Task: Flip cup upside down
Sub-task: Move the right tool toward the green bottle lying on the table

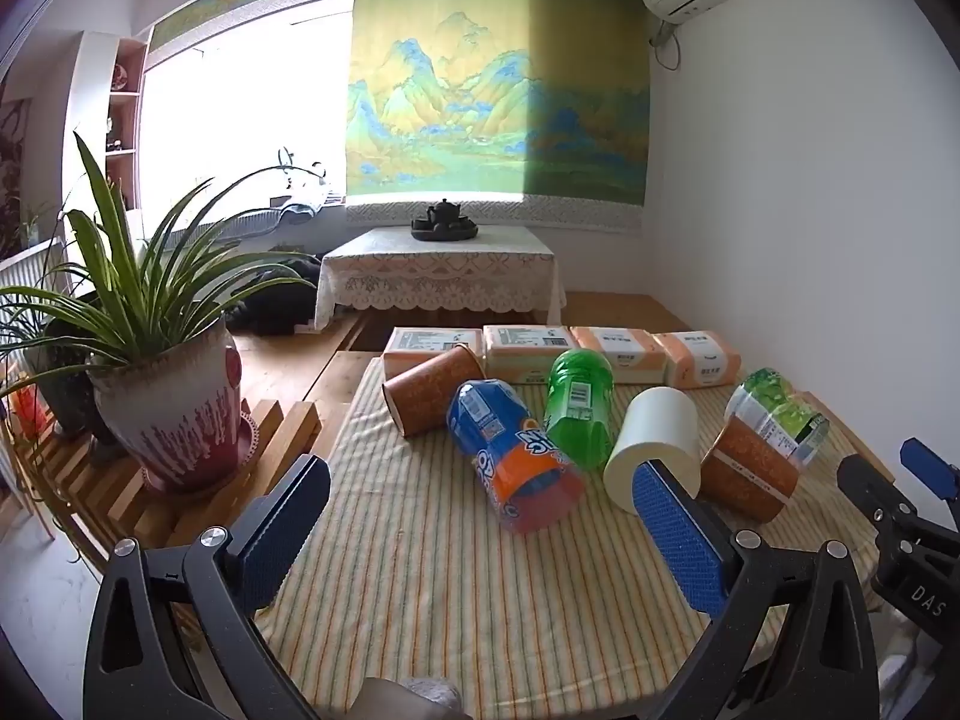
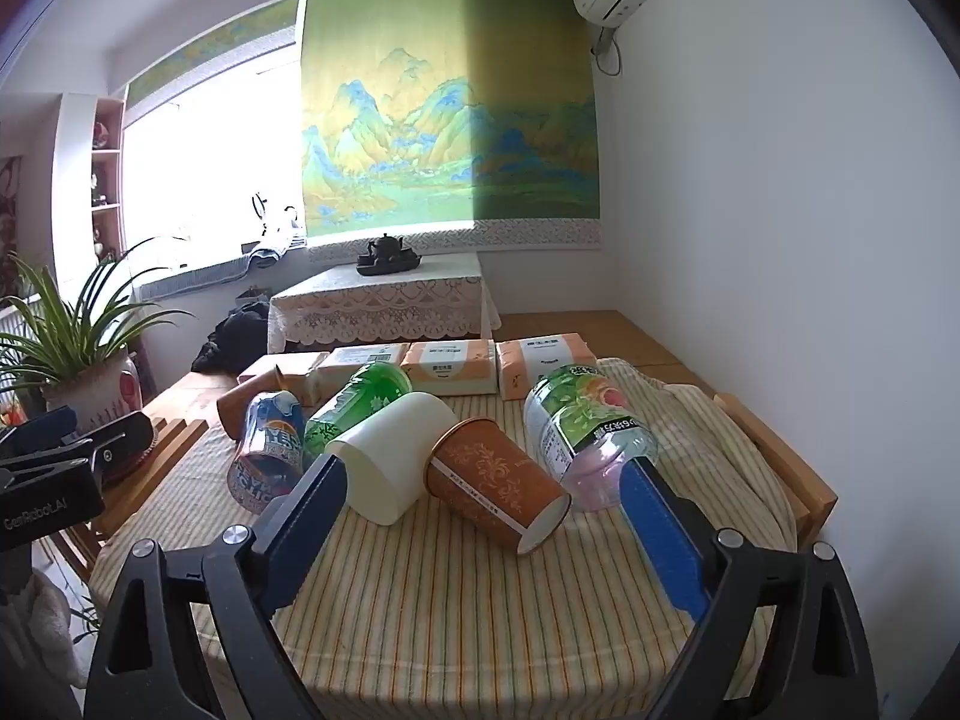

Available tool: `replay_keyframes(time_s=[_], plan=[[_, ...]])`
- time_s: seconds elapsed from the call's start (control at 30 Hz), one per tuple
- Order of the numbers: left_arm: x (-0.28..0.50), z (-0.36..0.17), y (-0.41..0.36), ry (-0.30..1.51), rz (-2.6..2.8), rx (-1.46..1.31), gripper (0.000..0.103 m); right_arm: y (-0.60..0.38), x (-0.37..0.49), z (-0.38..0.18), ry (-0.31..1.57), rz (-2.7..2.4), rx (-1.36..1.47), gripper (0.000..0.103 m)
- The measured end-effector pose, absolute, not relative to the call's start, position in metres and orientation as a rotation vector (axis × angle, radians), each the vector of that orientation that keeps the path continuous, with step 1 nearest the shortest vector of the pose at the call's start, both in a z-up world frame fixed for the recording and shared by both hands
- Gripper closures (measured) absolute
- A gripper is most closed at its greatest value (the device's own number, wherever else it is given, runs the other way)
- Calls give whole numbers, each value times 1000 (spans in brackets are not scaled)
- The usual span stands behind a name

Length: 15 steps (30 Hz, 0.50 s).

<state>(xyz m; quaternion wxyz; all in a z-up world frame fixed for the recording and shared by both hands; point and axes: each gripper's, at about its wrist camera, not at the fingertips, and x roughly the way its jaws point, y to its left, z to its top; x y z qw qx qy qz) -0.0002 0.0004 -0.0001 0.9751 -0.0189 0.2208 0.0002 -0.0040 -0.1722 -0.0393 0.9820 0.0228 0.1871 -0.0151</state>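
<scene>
Left wrist view: the left gripper (image 1: 474, 540) hangs wide open over the striped cloth (image 1: 456, 600) on the desk (image 1: 324, 378), holding nothing, and its right pad covers the lower edge of the white cup (image 1: 657, 444), which lies on its side. Just right of that cup, an orange paper cup (image 1: 750, 474) also lies on its side, its far end tucked against a clear bottle with a green label (image 1: 777, 414); where the two meet is hard to make out. At the right edge the right gripper (image 1: 900, 510) is cut off by the frame. Centre desk, a blue and orange bottle (image 1: 516, 456) and a green bottle (image 1: 579, 402) lie side by side, a second orange cup (image 1: 432, 390) lies tipped behind them, and tissue packs (image 1: 558, 354) line the back. A potted plant (image 1: 168, 396) stands at the left on a slatted rack. Right wrist view: the right gripper (image 2: 480, 534) is spread open and empty, the orange paper cup (image 2: 501, 480) lying between its pads, rim toward the camera. Its left pad hides part of the white cup (image 2: 393, 456). The left gripper (image 2: 72, 444) pokes in, partly cut off, at the left edge.
</scene>
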Motion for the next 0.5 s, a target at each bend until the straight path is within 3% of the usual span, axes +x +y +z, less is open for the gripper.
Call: replay_keyframes(time_s=[0.5], plan=[[0, -2, 6, 448, 23, -33, 1, -176, 1, -40, 377, -30, 53, 11]])
